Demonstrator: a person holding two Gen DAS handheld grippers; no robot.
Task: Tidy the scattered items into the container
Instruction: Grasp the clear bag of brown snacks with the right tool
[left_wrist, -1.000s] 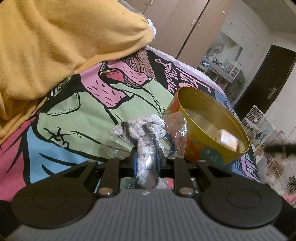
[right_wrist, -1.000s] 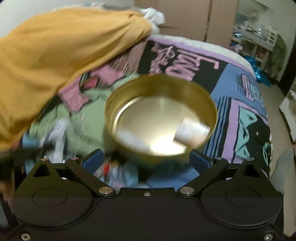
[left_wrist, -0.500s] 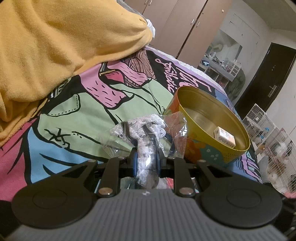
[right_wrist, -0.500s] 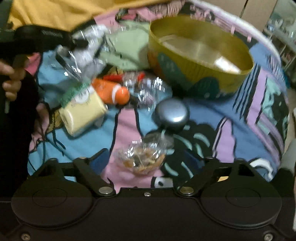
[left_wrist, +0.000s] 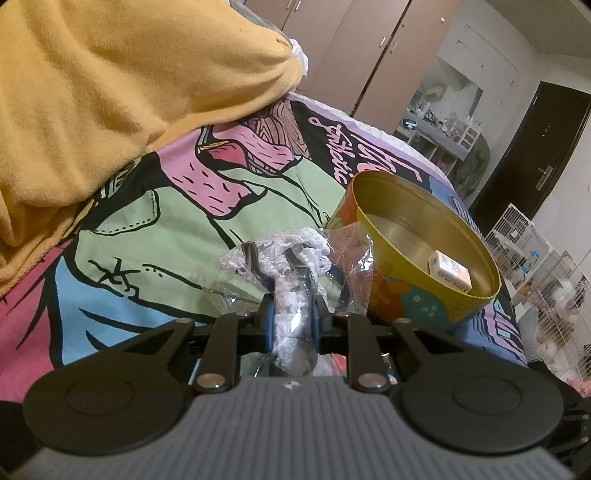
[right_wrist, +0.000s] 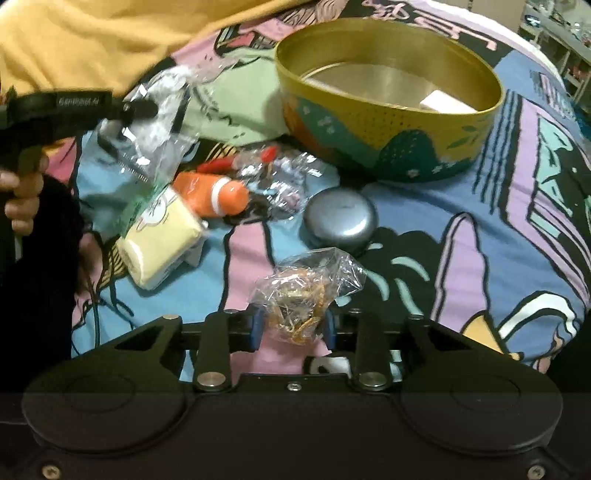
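My left gripper (left_wrist: 293, 319) is shut on a clear bag of white lace (left_wrist: 291, 266), held above the bed just left of the round yellow tin (left_wrist: 413, 280). The tin holds a small white box (left_wrist: 448, 275). In the right wrist view the left gripper (right_wrist: 142, 107) holds that lace bag (right_wrist: 159, 122) at far left, and the tin (right_wrist: 388, 122) stands at the back. My right gripper (right_wrist: 293, 326) is shut around a clear bag of gold trinkets (right_wrist: 301, 295) lying on the bed.
On the printed bedspread (right_wrist: 461, 229) lie a yellow pouch (right_wrist: 160, 240), an orange tube (right_wrist: 212, 192), a crinkled clear bag (right_wrist: 284, 177) and a grey round case (right_wrist: 340, 219). A yellow blanket (left_wrist: 122, 92) is heaped on the left.
My right gripper has swung down from over the tin to the bed in front of it and closed around the gold trinket bag. My left gripper has held still with the lace bag.
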